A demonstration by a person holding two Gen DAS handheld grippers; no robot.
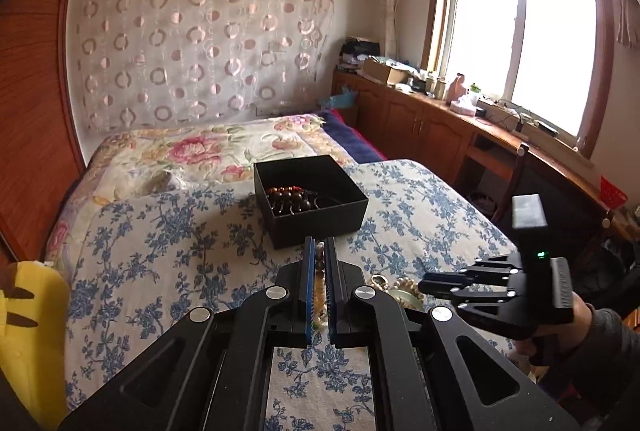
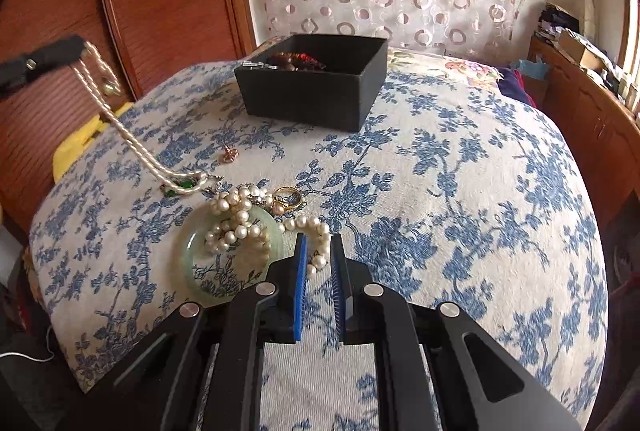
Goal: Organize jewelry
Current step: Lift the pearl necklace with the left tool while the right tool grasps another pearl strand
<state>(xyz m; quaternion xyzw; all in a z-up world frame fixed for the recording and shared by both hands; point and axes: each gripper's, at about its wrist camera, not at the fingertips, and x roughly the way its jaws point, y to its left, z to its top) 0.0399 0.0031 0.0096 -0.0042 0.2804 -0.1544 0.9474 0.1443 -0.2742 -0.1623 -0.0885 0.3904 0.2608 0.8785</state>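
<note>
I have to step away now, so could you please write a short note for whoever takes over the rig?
Left tongs: shut on the twisted cream necklace, lifted; its green pendant end is still on the bedspread.
Right tongs: narrowly apart around the pearl strand, whether gripping it is unclear.
Done: dark beads lie in the black box.
Left: necklace, pearls, jade bangle, gold ring and small rose-gold piece.
</note>
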